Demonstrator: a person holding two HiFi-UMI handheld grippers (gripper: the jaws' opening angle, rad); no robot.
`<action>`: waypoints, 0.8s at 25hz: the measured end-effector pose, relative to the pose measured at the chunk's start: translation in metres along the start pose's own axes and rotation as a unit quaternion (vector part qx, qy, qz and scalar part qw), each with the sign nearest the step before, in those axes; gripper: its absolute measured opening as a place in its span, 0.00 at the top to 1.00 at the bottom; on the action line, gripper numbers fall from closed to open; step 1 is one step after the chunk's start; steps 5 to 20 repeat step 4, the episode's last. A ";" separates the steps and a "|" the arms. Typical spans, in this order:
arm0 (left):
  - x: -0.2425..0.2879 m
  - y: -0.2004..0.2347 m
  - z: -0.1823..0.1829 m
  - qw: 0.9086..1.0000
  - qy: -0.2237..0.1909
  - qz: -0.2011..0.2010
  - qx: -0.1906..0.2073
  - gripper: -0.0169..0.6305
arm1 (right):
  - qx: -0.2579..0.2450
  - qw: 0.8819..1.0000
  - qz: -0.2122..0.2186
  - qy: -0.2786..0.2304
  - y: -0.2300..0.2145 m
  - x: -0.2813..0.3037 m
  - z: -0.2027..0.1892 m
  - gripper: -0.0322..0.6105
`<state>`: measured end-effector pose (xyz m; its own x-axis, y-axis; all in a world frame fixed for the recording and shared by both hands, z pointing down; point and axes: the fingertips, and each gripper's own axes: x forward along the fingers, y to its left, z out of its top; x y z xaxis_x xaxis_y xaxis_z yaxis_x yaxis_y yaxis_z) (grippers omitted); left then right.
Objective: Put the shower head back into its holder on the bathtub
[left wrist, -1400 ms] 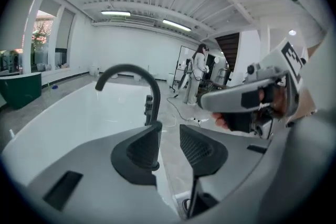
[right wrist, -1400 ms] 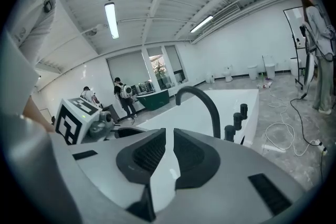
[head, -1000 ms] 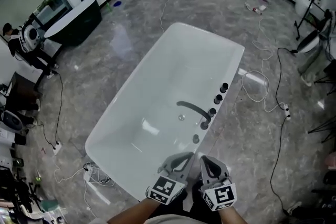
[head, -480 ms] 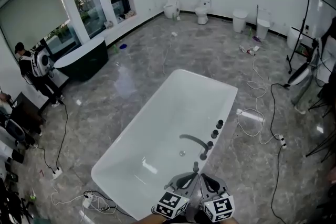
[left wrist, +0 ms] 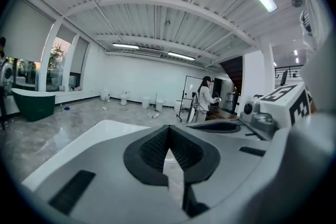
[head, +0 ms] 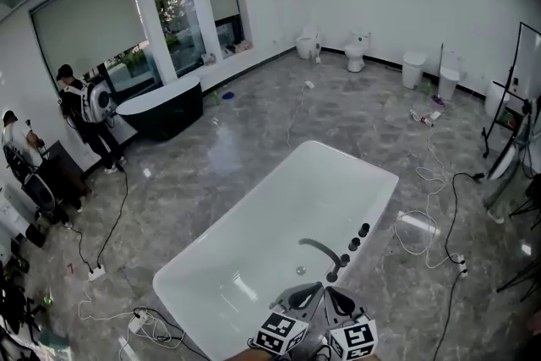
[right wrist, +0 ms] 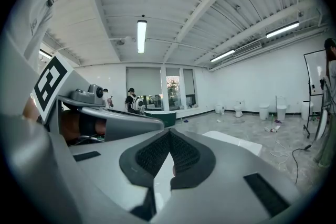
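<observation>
Head view: bathtub [head: 262, 224] is seen below, with spout [head: 321, 249] and knobs [head: 354, 244] at its near rim.
Shower head: not made out singly; judged already seated beside those fittings.
Left gripper [left wrist: 169, 131]: clenched, nothing held.
Right gripper [right wrist: 170, 132]: clenched, nothing held.
Remaining: nothing evident.

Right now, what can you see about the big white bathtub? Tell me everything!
The bathtub is long, glossy white and freestanding, with rounded corners, standing slantwise on the grey stone-look floor. Inside it looks empty, with a small round drain. A dark curved spout arches over the basin from the right-hand rim, beside a row of dark knobs. Cables lie on the floor by its near corner.
</observation>
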<state>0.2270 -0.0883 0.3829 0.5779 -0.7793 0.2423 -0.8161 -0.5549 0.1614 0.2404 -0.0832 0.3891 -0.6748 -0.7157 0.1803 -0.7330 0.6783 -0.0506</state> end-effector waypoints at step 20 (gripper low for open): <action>-0.001 0.001 0.006 1.000 -0.008 0.009 0.000 0.97 | 0.005 1.000 -0.003 -0.002 -0.002 0.000 0.008 0.93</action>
